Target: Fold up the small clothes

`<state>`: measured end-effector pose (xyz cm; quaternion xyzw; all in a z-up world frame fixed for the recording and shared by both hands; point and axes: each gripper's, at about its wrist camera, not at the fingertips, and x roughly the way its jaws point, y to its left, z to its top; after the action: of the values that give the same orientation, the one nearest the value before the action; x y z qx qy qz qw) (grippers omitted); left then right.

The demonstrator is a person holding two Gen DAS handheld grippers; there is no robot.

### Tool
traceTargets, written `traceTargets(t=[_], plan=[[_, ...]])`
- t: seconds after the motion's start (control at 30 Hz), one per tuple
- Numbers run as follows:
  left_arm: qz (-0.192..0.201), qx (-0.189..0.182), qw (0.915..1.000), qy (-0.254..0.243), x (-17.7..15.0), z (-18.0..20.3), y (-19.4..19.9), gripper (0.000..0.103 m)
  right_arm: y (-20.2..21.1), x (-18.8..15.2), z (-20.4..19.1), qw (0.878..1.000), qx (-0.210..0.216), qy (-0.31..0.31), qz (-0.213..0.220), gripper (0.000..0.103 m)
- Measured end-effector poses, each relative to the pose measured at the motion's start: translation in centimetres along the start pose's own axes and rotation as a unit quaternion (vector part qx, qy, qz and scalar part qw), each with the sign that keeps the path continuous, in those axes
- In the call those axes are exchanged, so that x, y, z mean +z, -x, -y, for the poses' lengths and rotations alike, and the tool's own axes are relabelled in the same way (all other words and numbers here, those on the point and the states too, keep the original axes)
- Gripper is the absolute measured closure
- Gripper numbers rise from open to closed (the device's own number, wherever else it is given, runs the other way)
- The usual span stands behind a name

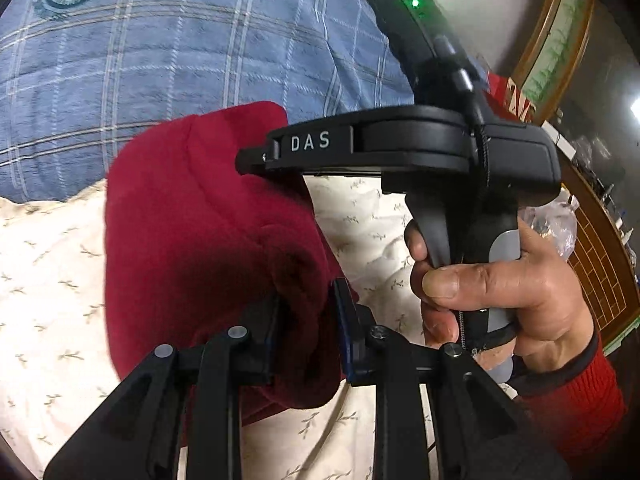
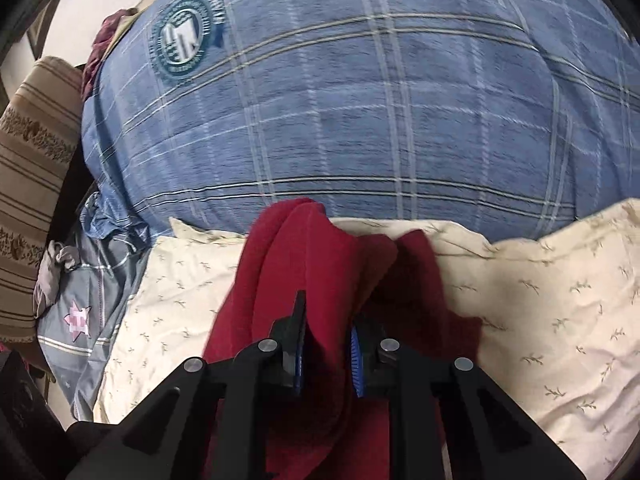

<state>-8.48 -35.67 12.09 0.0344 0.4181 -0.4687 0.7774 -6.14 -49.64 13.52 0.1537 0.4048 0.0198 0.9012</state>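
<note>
A dark red knit garment (image 1: 192,216) hangs bunched above a cream sheet with a small leaf print (image 1: 52,280). My left gripper (image 1: 308,320) is shut on a thick fold of it at the bottom of the left wrist view. The other tool, held by a person's hand (image 1: 492,292) in a red sleeve, crosses that view at the right, its tip at the cloth's upper edge. In the right wrist view my right gripper (image 2: 326,344) is shut on a fold of the red garment (image 2: 288,272), which drapes up over the blue pads and down beneath them.
A big blue plaid cushion (image 2: 380,112) with a round green badge (image 2: 184,40) rises just behind the garment. A striped brown cushion (image 2: 28,184) and a grey-blue cloth with a pink star (image 2: 80,320) lie at the left. Wooden furniture (image 1: 592,256) stands at the right.
</note>
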Motion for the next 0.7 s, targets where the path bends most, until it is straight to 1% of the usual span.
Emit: traceTargets(t=[0.07, 0.1, 0.2, 0.4, 0.43, 0.47, 0.5, 0.53, 0.57, 0.6, 0.63, 0.7], plan=[[-0.006, -0.002, 1.0, 0.0, 0.0, 0.2, -0.9, 0.083, -0.1, -0.4, 0.9, 1.0, -0.007, -0.005, -0.001, 0.086], [-0.01, -0.003, 0.9999, 0.0, 0.0, 0.3, -1.4, 0.086, -0.4, -0.6, 1.5, 1.0, -0.015, -0.008, -0.003, 0.086], [-0.021, -0.004, 0.9998, -0.003, -1.1, 1.5, -1.7, 0.086, -1.2, -1.4, 2.8, 1.0, -0.022, -0.019, -0.012, 0.086], [-0.04, -0.008, 0.9992, 0.002, -1.9, 1.9, -3.1, 0.086, -3.5, -2.7, 4.8, 0.998, -0.034, -0.045, -0.034, 0.085], [-0.043, -0.01, 0.999, 0.001, -2.0, 2.0, -3.1, 0.085, -3.7, -2.9, 5.2, 0.997, -0.036, -0.052, -0.033, 0.082], [-0.045, -0.014, 0.9989, 0.002, -2.2, 2.0, -3.0, 0.085, -3.6, -3.0, 5.5, 0.997, -0.037, -0.061, -0.029, 0.075], [-0.044, -0.021, 0.9988, 0.005, -2.3, 2.1, -2.8, 0.078, -3.0, -3.0, 6.0, 0.996, -0.037, -0.077, -0.019, 0.072], [-0.046, -0.034, 0.9984, 0.005, -2.6, 2.1, -2.3, 0.064, -2.4, -3.0, 6.3, 0.995, -0.044, -0.089, -0.014, 0.061], [-0.048, -0.051, 0.9975, 0.005, -2.8, 2.2, -1.7, 0.056, -1.9, -3.1, 6.5, 0.994, -0.048, -0.094, -0.011, 0.059], [-0.049, -0.07, 0.9963, 0.002, -3.3, 2.1, -0.8, 0.044, -0.7, -3.2, 6.5, 0.994, -0.041, -0.098, -0.003, 0.059], [-0.047, -0.072, 0.9963, -0.001, -3.5, 2.1, 0.0, 0.042, 0.1, -3.4, 6.3, 0.995, -0.03, -0.097, 0.004, 0.059], [-0.041, -0.065, 0.9969, -0.017, -4.2, 1.9, 2.1, 0.042, 2.1, -3.7, 5.3, 0.996, -0.005, -0.089, 0.018, 0.059]])
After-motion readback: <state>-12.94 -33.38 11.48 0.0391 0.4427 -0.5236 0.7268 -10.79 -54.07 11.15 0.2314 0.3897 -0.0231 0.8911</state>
